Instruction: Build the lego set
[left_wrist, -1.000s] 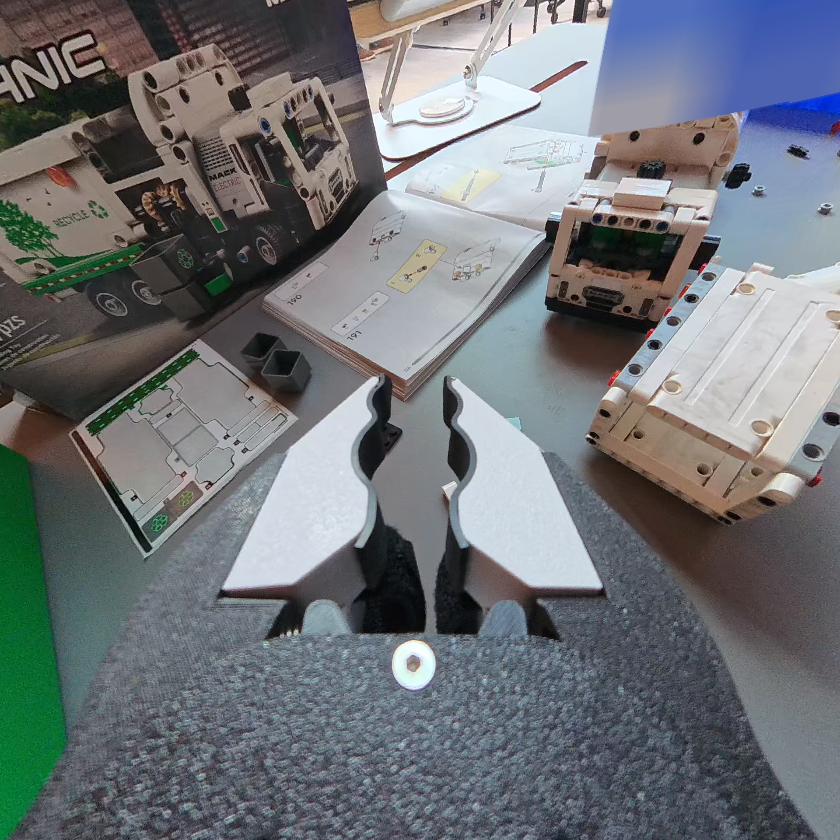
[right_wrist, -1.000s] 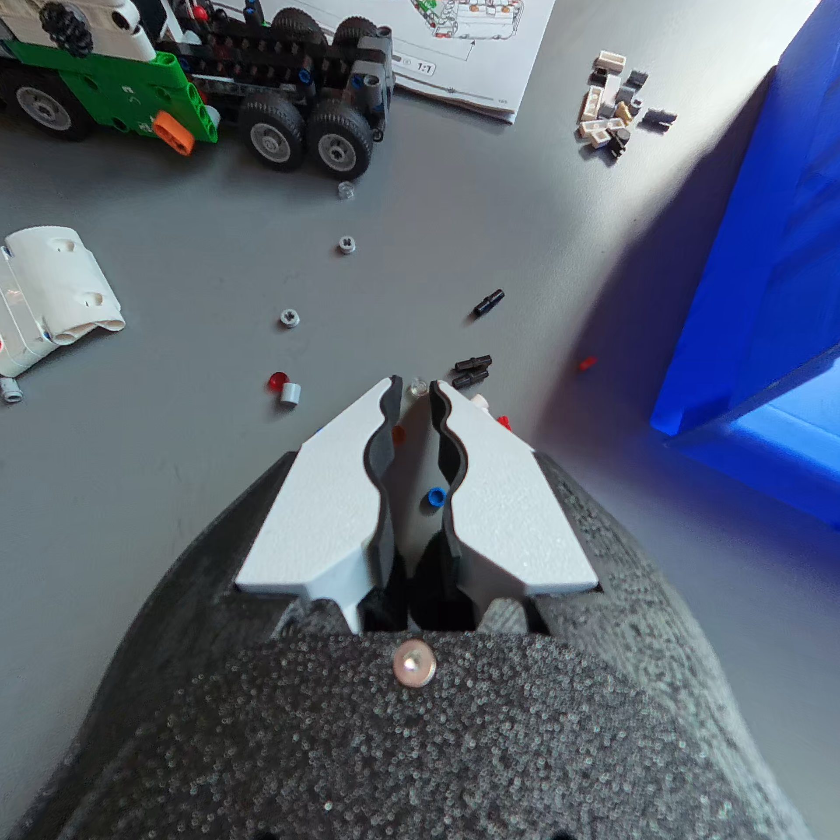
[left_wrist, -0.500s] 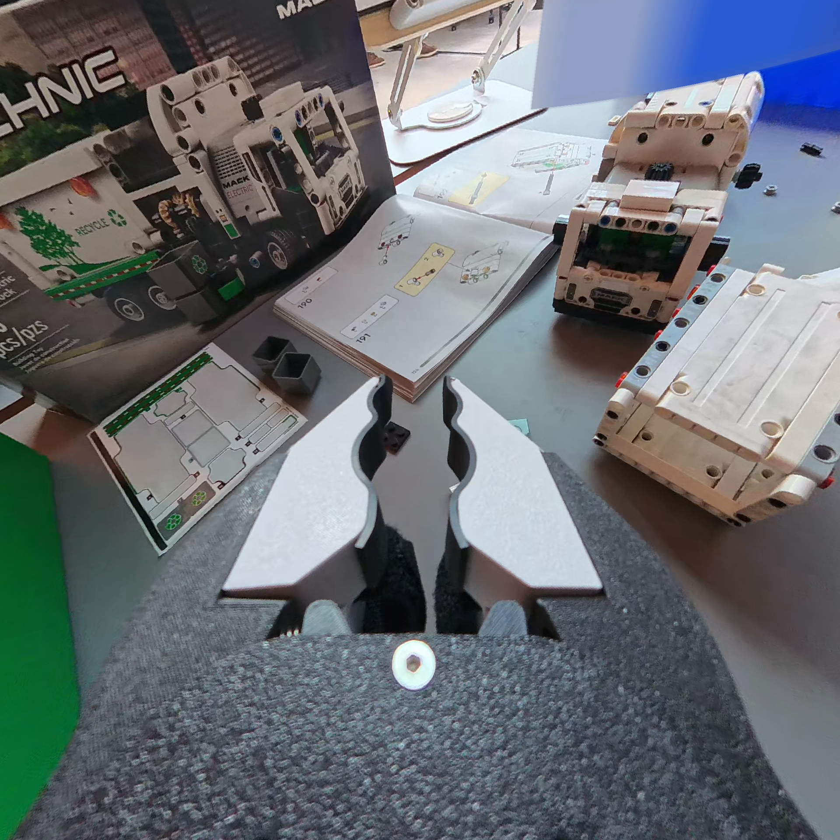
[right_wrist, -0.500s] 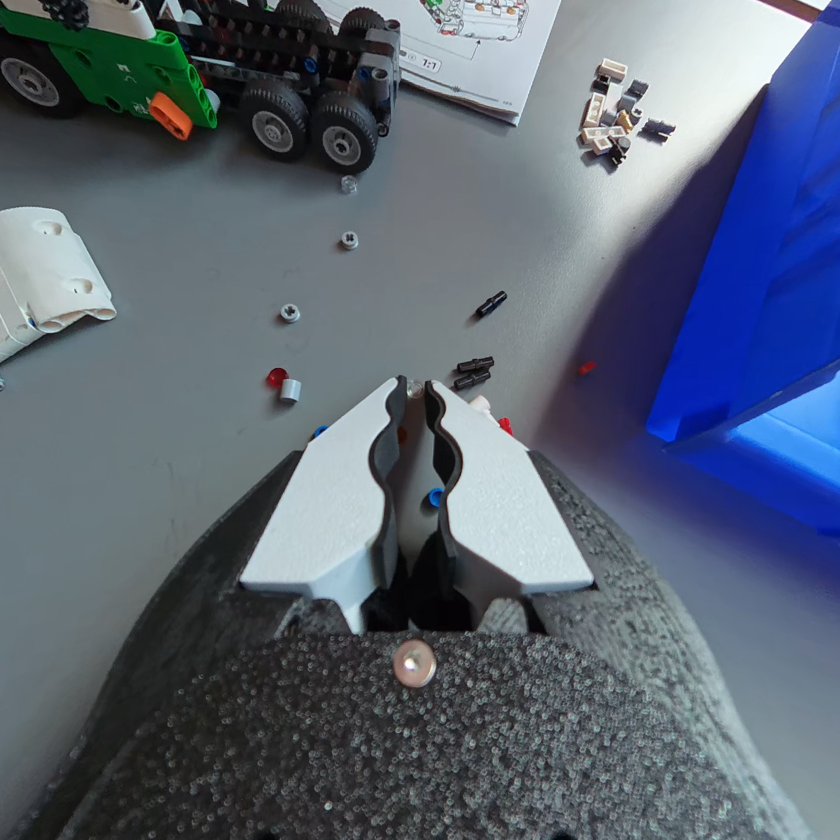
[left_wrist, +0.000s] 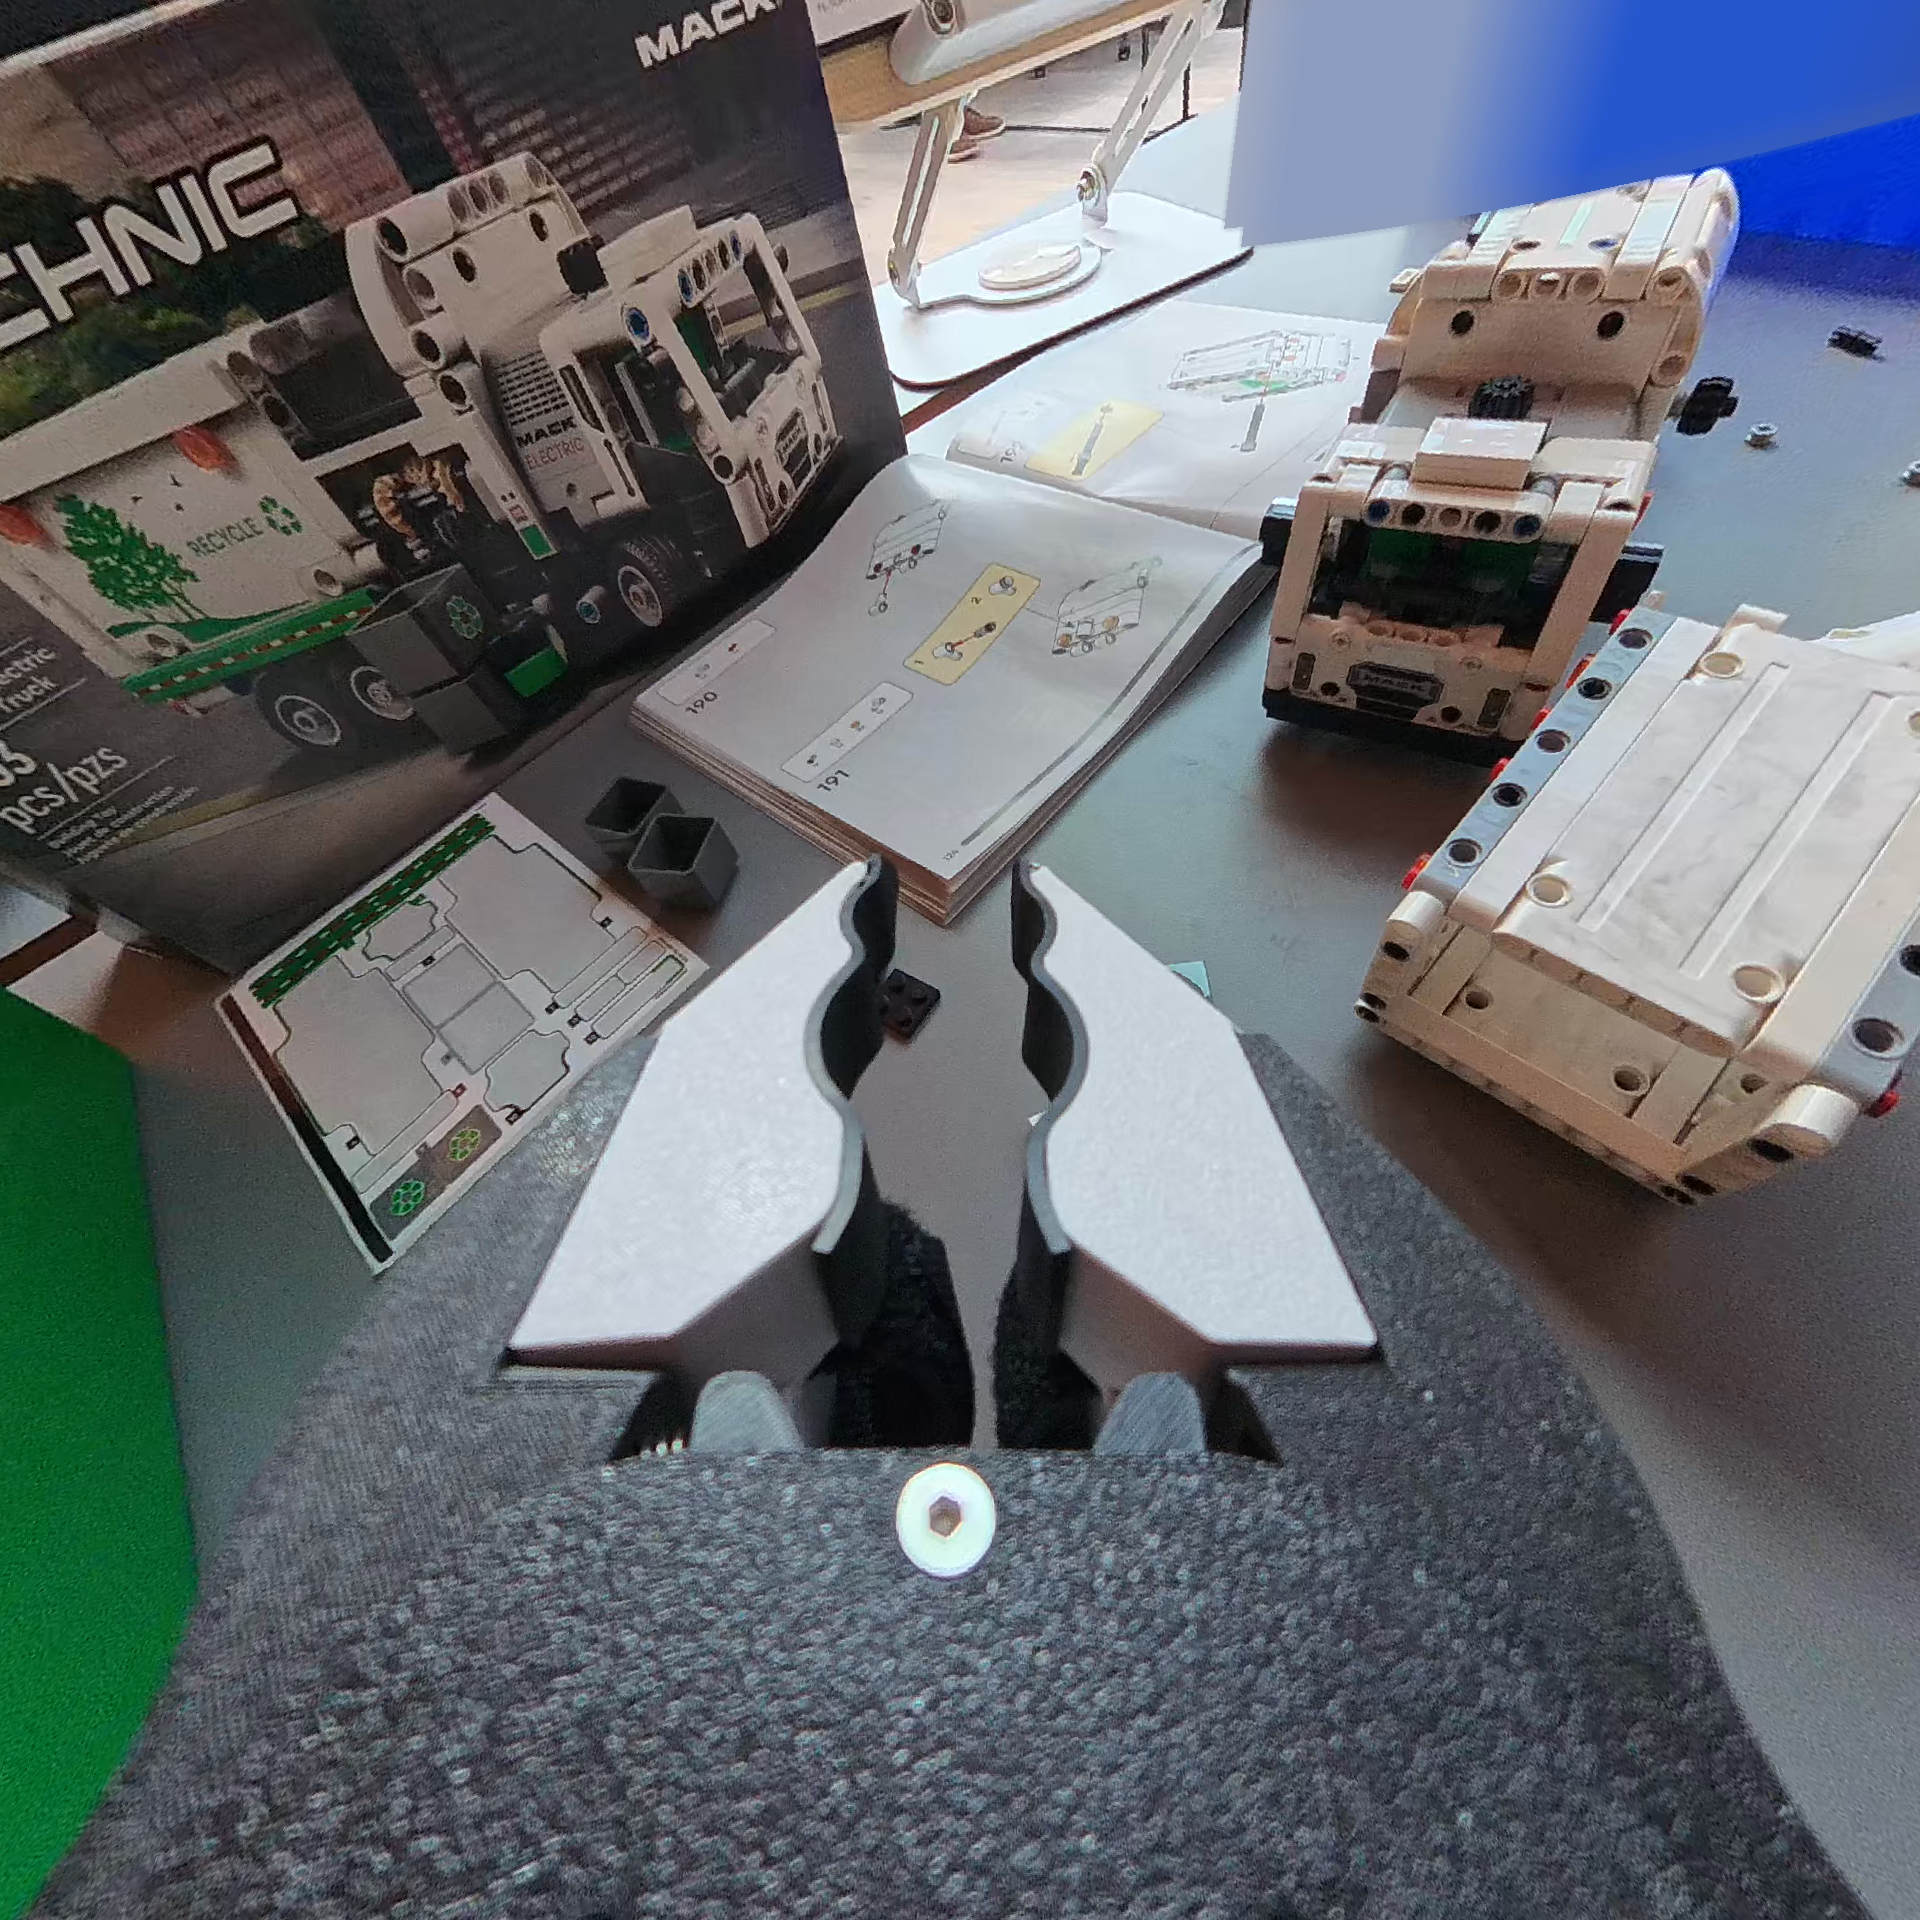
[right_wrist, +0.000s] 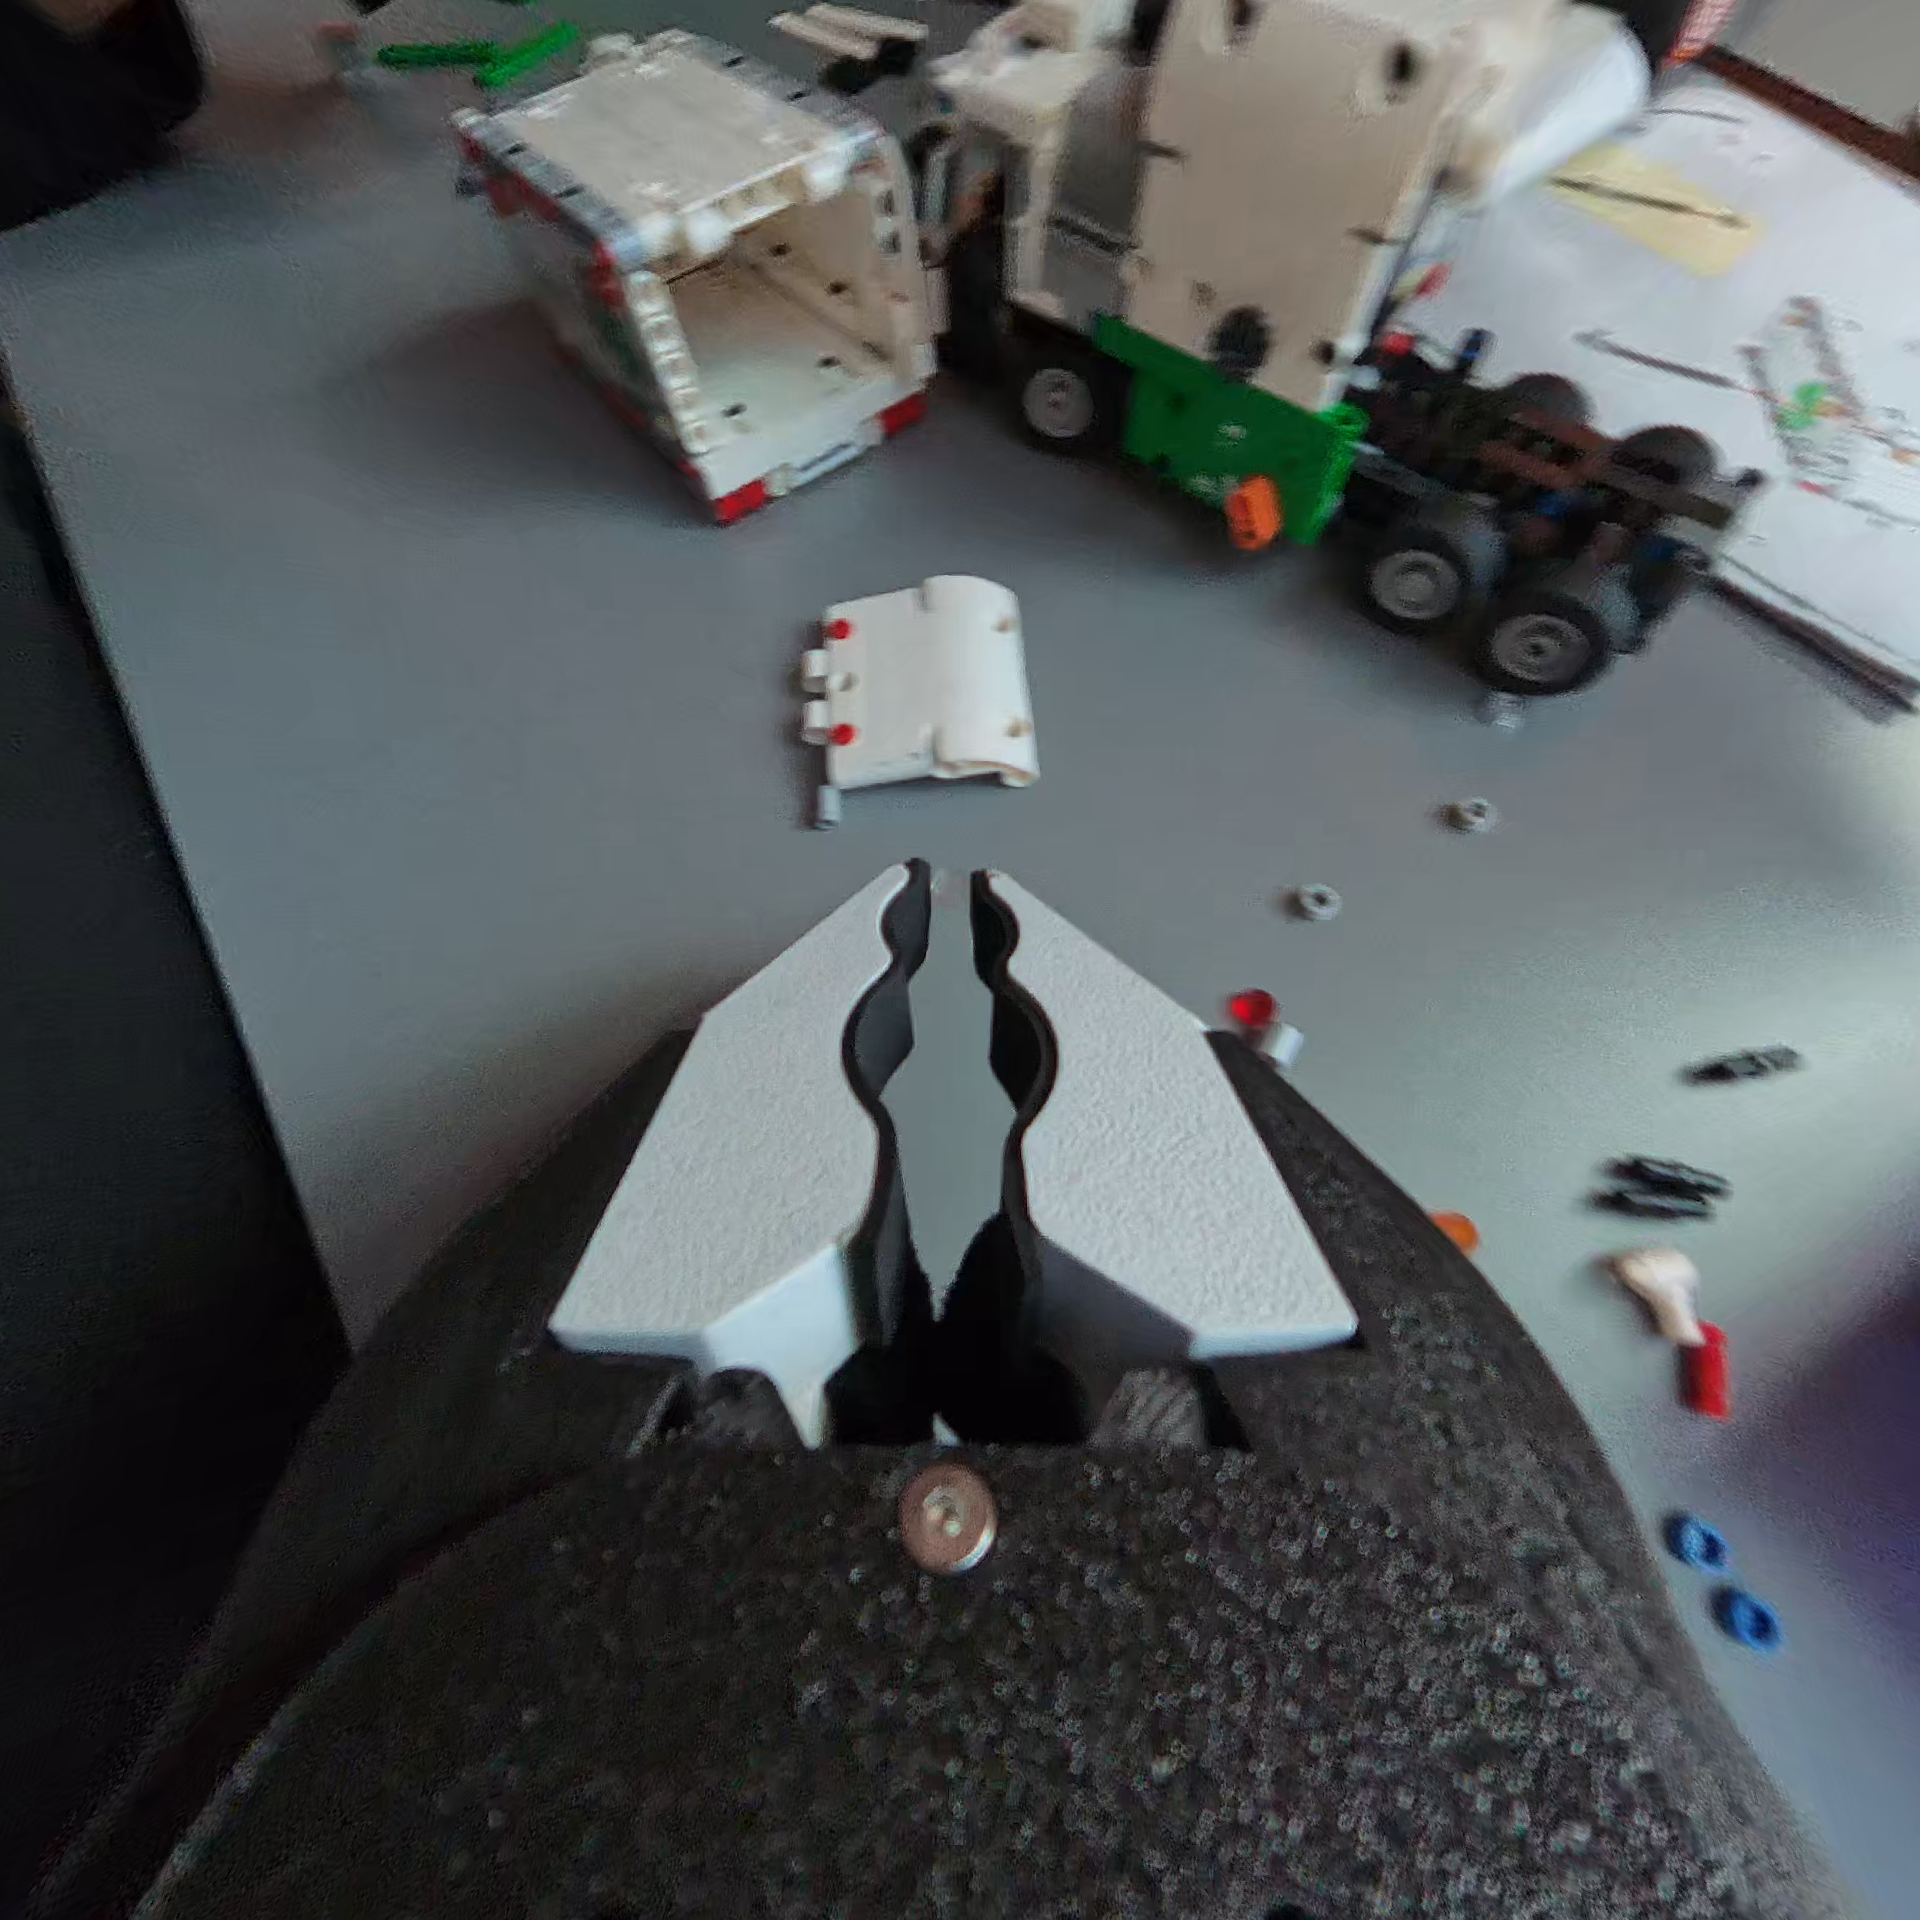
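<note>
The right gripper (right_wrist: 943, 883), nearly clenched, seems to pinch a tiny clear stud, though blur hides it, while the light, rigid white hinged panel (right_wrist: 925, 686) lies just ahead, best gripped across its flat edges.

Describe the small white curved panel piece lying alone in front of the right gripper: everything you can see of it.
The white curved panel piece lies flat on the grey table, apart from the other builds. It looks like glossy plastic, with a rounded hump along its far edge, small holes, and two red studs plus hinge-like lugs on its left edge. A thin grey pin sticks out at its near-left corner. Nothing grips it; the right gripper is short of it.
</note>
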